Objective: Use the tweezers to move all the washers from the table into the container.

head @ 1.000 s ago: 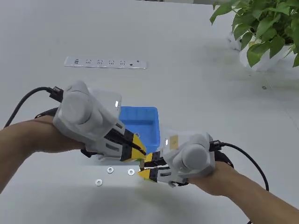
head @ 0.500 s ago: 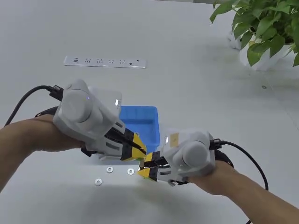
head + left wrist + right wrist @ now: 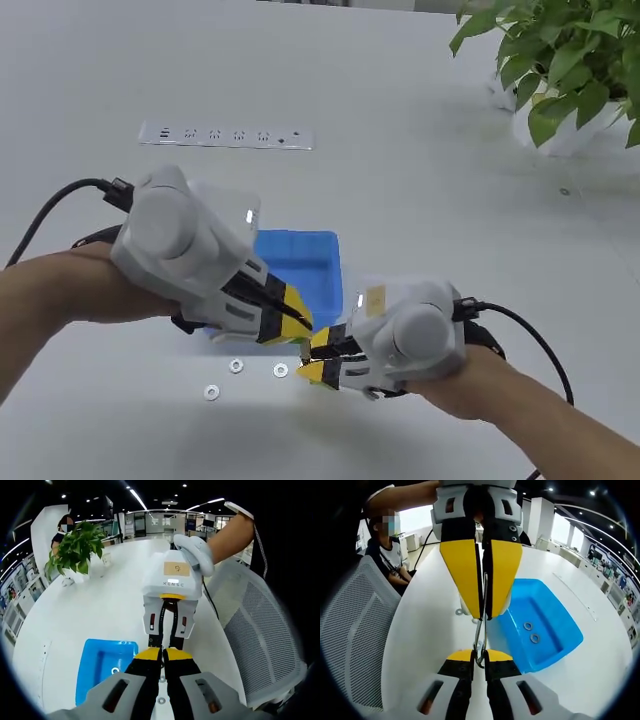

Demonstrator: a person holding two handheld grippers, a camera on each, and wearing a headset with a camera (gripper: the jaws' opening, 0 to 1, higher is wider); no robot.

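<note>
— What is on the bench, biggest things first?

— A white table (image 3: 430, 200) takes up most of the head view. A potted plant (image 3: 560, 60) stands at its far right edge. A white power strip (image 3: 225, 136) lies flat on the far side, well apart from the work.

— And the container?

— The blue container (image 3: 300, 265) sits upright near the middle. Its near left part is hidden behind the left gripper (image 3: 295, 320). In the right gripper view two washers (image 3: 528, 626) lie on its floor, just beside each other.

— How do the grippers stand?

— They meet tip to tip in front of the container's near edge. The left gripper comes in from the left and the right gripper (image 3: 315, 358) from the right. Their yellow jaw ends almost touch.

— What about the jaws?

— Both pairs are closed on the tweezers (image 3: 481, 630). In the right gripper view the thin metal legs run up between the left gripper's yellow jaws, which press in on them. The lower end sits pinched in the narrow gap of the right gripper's own jaws.

— Where are the washers outside the container?

— In the head view, three washers (image 3: 281, 370) lie flat on the table, clear of all the jaws. One is just beside the jaw tips, on their left. One lies a little farther left. The third is the nearest to the person. All three are apart from the tweezers.
</note>
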